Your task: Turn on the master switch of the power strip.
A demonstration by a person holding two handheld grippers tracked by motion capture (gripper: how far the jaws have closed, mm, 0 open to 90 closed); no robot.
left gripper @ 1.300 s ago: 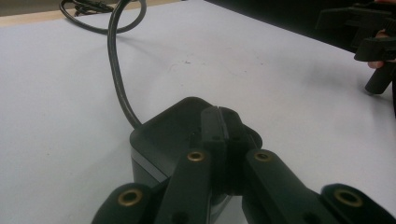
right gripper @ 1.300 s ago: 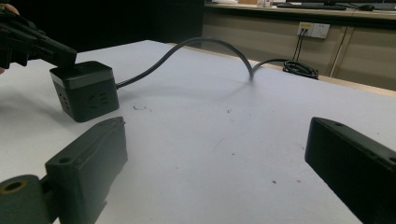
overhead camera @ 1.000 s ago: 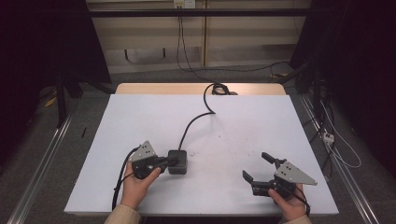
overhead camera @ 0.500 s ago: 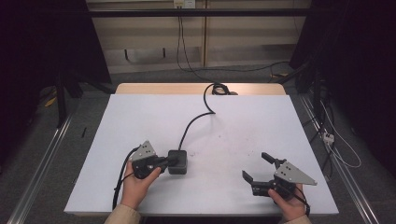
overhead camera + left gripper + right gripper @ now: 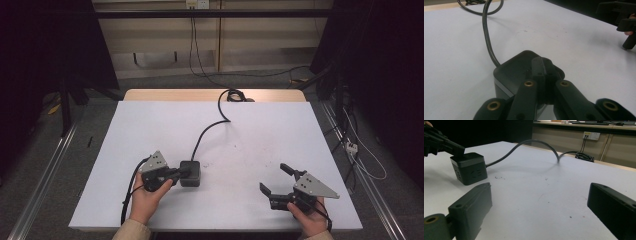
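On the white rectangular table (image 5: 250, 135), a black cube-shaped power socket block (image 5: 190, 173) sits near the front left, its black cable (image 5: 207, 131) curving to the far edge. Touching its top, the left gripper (image 5: 179, 173) has its jaws pressed together. Well apart at front right, the right gripper (image 5: 274, 179) rests with jaws spread wide, holding nothing.

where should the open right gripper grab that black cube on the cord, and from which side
Probably the cube's two flat sides that run along the cord, coming from the bare table on its right. The left gripper sits shut on top at its left edge and the cord leaves the far face. The right gripper is already open, jaws wide apart.
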